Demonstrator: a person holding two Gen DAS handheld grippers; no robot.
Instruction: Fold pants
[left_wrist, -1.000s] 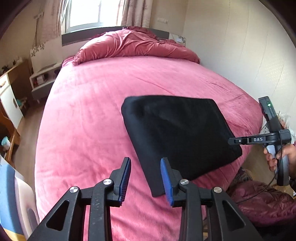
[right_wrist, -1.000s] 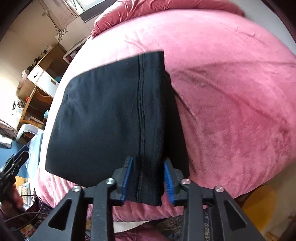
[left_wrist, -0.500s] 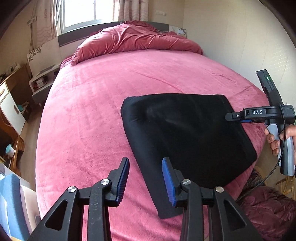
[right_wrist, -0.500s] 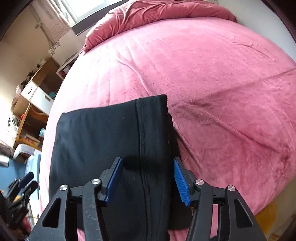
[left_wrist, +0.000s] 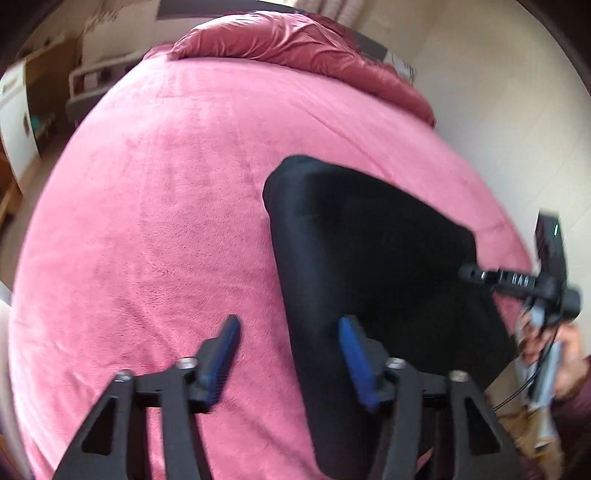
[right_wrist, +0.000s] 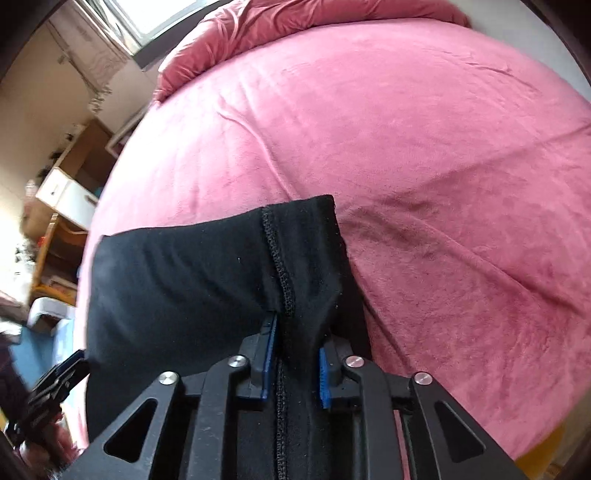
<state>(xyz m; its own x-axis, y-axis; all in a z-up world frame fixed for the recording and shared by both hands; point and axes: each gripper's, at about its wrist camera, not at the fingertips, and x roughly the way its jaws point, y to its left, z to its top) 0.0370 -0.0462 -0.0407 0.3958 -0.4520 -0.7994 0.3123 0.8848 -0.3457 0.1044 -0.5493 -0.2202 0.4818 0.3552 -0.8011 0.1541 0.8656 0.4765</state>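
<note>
The folded black pants (left_wrist: 388, 258) lie on the pink bed (left_wrist: 166, 221) near its front right corner. My left gripper (left_wrist: 290, 354) hangs low over their left edge with its jaws opening wide. That edge runs between the blue pads (left_wrist: 225, 350), and nothing is gripped. In the right wrist view the pants (right_wrist: 184, 280) show a stitched seam. My right gripper (right_wrist: 295, 362) is closing on a raised ridge of cloth along that seam, both pads against it. The right gripper (left_wrist: 517, 280) also shows from the side at the pants' right edge.
A crumpled red duvet (left_wrist: 295, 40) is heaped at the head of the bed. A pale wall (left_wrist: 498, 92) runs along the right side. A wooden cabinet with white drawers (right_wrist: 62, 192) stands left of the bed. A hand (left_wrist: 569, 354) holds the right gripper's handle.
My left gripper sank toward the pants' left edge, rolled, and its jaws spread wide. My right gripper widened, moved forward along the seam, then closed on a ridge of cloth.
</note>
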